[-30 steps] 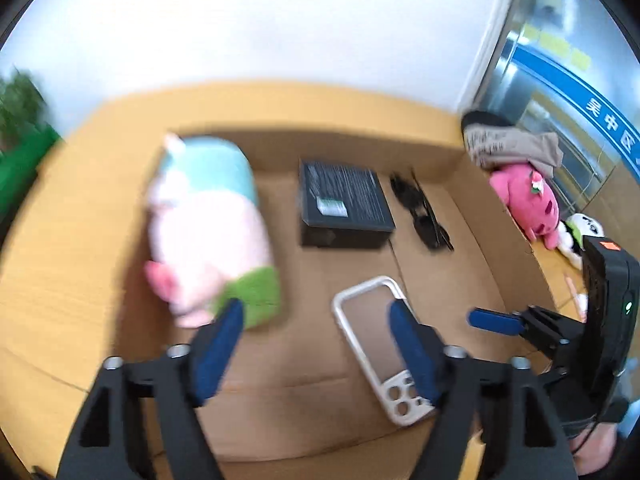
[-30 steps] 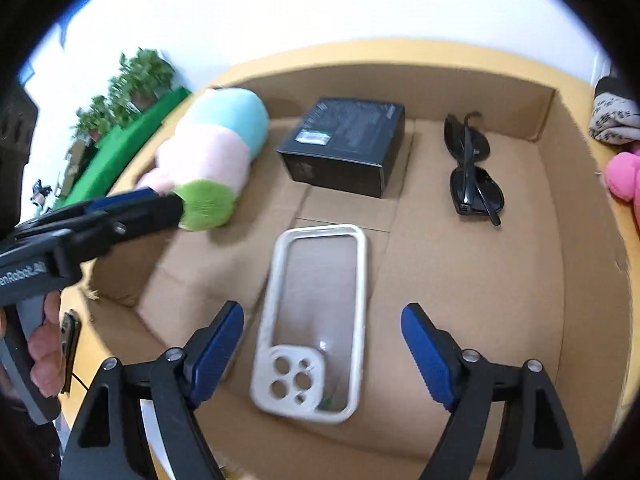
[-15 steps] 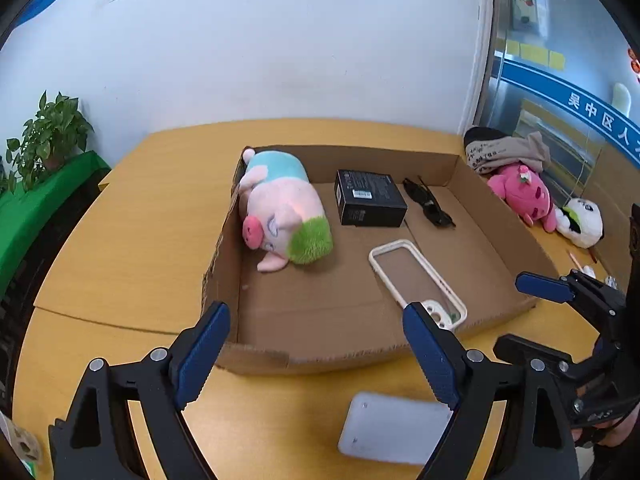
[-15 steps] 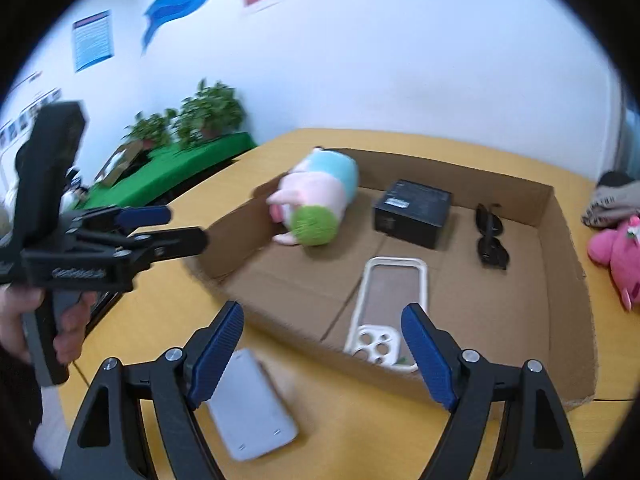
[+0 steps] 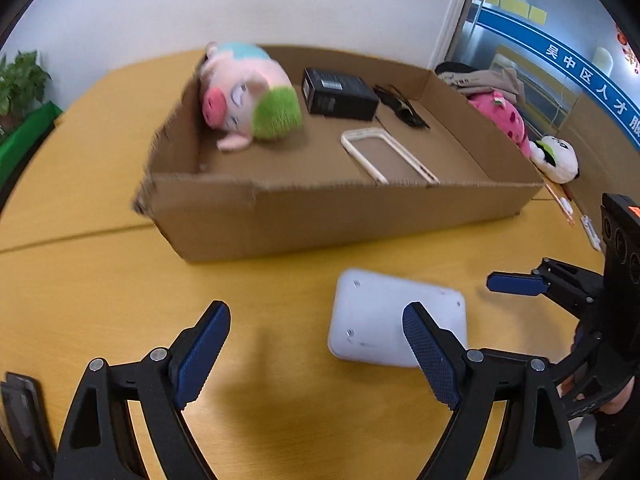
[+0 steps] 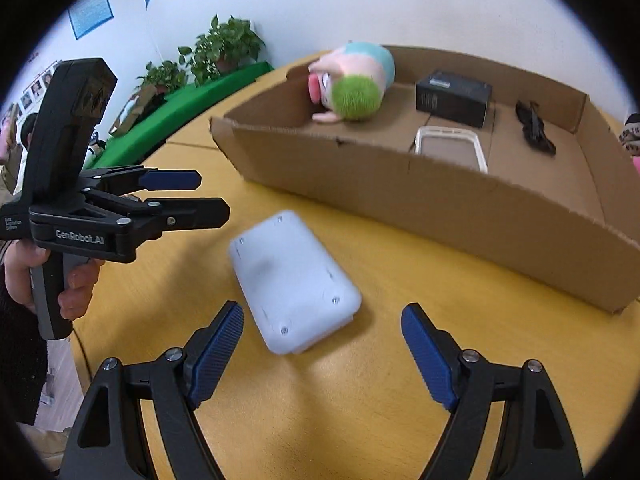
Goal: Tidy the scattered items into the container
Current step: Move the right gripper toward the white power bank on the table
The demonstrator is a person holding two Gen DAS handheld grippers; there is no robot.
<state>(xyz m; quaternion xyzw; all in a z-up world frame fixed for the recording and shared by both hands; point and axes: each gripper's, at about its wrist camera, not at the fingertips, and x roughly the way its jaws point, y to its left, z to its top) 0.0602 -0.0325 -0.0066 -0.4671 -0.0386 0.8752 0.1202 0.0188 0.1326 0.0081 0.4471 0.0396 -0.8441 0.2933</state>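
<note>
A shallow cardboard box (image 5: pixel 328 212) (image 6: pixel 460 196) stands on the yellow table. It holds a plush pig (image 5: pixel 248 96) (image 6: pixel 352 80), a black box (image 5: pixel 338 94) (image 6: pixel 454 96), sunglasses (image 5: pixel 402 106) (image 6: pixel 534 128) and a clear phone case (image 5: pixel 388 154) (image 6: pixel 450 148). A white flat device (image 5: pixel 394 316) (image 6: pixel 292 276) lies on the table in front of the box. My left gripper (image 5: pixel 316 354) is open and empty, just left of the device. My right gripper (image 6: pixel 322 354) is open and empty, just before the device.
Pink and panda plush toys (image 5: pixel 504 120) and folded cloth (image 5: pixel 480 76) lie right of the box. A dark phone-like object (image 5: pixel 20 412) lies at the table's left edge. Potted plants (image 6: pixel 224 46) stand on a green ledge beyond the table.
Both grippers have pulled back out of the box and dropped low toward the table. The white device now lies close in front of both, much larger in view.
</note>
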